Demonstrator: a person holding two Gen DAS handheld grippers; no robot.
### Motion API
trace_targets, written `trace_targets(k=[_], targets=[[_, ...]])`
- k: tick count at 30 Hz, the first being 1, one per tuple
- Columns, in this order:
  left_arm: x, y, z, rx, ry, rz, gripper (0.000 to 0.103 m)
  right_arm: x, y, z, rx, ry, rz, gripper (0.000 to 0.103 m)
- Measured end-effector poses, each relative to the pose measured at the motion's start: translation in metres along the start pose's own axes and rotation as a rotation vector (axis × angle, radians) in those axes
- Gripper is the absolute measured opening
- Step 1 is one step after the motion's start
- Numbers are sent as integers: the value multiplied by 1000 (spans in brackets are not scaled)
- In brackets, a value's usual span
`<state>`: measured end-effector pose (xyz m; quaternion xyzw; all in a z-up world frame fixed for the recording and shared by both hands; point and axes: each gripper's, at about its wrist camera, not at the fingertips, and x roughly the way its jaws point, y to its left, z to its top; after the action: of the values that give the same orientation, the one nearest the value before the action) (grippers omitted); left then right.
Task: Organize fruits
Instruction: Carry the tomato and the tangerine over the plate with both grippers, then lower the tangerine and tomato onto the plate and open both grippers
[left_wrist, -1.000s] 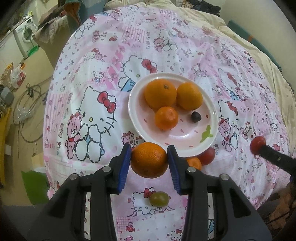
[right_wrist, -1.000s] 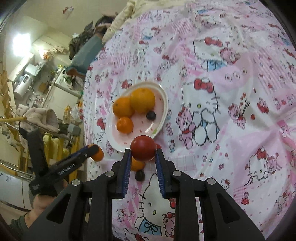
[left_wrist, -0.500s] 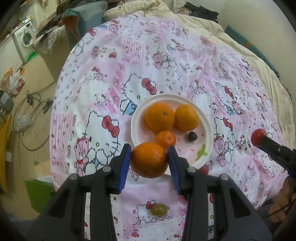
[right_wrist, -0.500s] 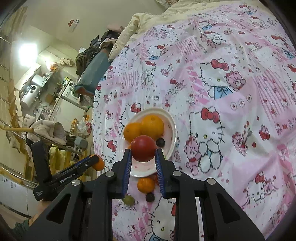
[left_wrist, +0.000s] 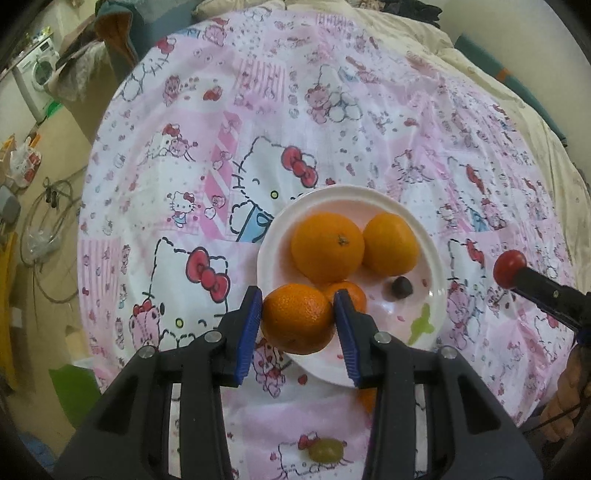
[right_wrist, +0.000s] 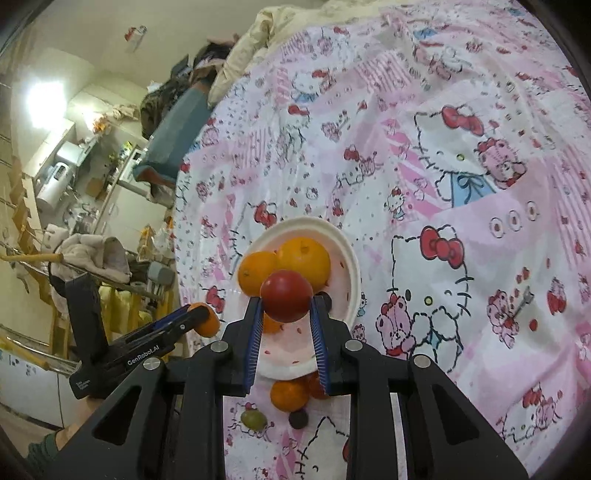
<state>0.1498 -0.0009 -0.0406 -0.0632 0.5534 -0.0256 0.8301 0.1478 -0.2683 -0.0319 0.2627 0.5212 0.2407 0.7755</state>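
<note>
My left gripper (left_wrist: 298, 320) is shut on an orange (left_wrist: 297, 317) and holds it above the near left rim of a white plate (left_wrist: 436, 258). The plate holds two large oranges (left_wrist: 327, 246), a small orange (left_wrist: 351, 293) and a dark grape (left_wrist: 400, 287). My right gripper (right_wrist: 286, 306) is shut on a red tomato (right_wrist: 286, 295), held above the plate (right_wrist: 351, 258). It also shows at the right of the left wrist view (left_wrist: 509, 269). A green grape (left_wrist: 325, 449), a small orange (right_wrist: 290, 395) and a dark grape (right_wrist: 297, 419) lie on the bedspread near the plate.
The plate sits on a pink cartoon-cat bedspread (left_wrist: 221, 147) over a bed. The bed's left edge drops to a floor with cables (left_wrist: 48, 206) and a washing machine (left_wrist: 37, 70). A cream duvet (left_wrist: 480, 74) lies at the far right.
Both grippers have risen and moved forward with their fruit. The left one's orange now hangs over the plate's near rim; the right one's tomato is over the plate.
</note>
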Motion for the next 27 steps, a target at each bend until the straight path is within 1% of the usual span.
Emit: trace_targets(k=[3, 5, 9, 10, 11, 13, 16, 18, 23, 25, 27], targets=[[11, 2, 2, -19, 16, -10, 36, 19, 0, 0, -12, 43, -24, 27], [18, 1, 5, -15, 20, -25, 36, 29, 1, 0, -25, 66, -34, 27], [29, 1, 11, -16, 25, -29, 36, 46, 1, 0, -38, 107, -56, 27], [32, 1, 12, -13, 28, -19, 36, 48, -1, 0, -35, 111, -58, 27], [36, -1, 12, 4, 31, 9, 36, 50, -1, 0, -32, 114, -60, 27], [40, -7, 10, 38, 31, 39, 36, 53, -2, -1, -30, 120, -62, 27], [44, -13, 9, 61, 37, 33, 36, 54, -4, -2, -17, 121, -62, 28], [44, -16, 10, 64, 37, 49, 36, 55, -5, -3, -12, 123, -65, 28], [45, -12, 11, 32, 43, 48, 37, 58, -10, -4, 9, 133, -79, 29], [45, -15, 10, 58, 35, 62, 37, 58, -12, -4, 13, 135, -86, 29], [45, -16, 11, 61, 32, 67, 37, 59, -13, -5, 14, 137, -89, 29]])
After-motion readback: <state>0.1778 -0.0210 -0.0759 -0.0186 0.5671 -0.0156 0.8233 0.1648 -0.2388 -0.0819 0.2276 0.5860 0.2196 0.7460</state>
